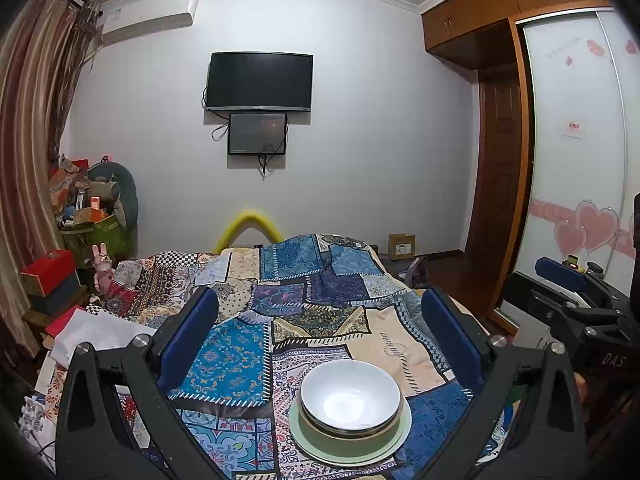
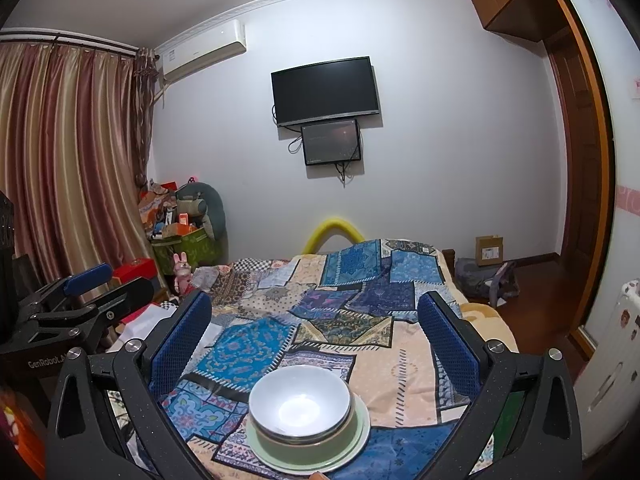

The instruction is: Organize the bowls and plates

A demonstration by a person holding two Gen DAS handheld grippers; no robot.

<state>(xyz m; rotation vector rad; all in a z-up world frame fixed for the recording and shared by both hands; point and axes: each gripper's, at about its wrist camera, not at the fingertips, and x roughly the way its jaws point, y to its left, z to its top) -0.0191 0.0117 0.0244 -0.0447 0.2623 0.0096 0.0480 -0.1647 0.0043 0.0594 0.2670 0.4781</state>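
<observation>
A white bowl [image 1: 350, 394] sits nested in an olive-green bowl [image 1: 348, 438], and both stand on a pale green plate [image 1: 304, 440] on the patchwork cloth. The stack also shows in the right wrist view, white bowl [image 2: 300, 400] on the plate [image 2: 360, 440]. My left gripper [image 1: 320, 308] is open and empty, raised above and behind the stack. My right gripper [image 2: 316, 312] is open and empty too, at a like height. The right gripper shows at the right edge of the left wrist view [image 1: 568, 304], and the left gripper at the left of the right wrist view [image 2: 80, 300].
The patchwork cloth [image 1: 320, 300] covers a bed that runs toward the far wall. Boxes and a pink rabbit toy [image 1: 102, 268] crowd the left side. A wardrobe with sliding doors [image 1: 572, 140] stands at the right. A cardboard box [image 1: 401, 246] lies on the floor.
</observation>
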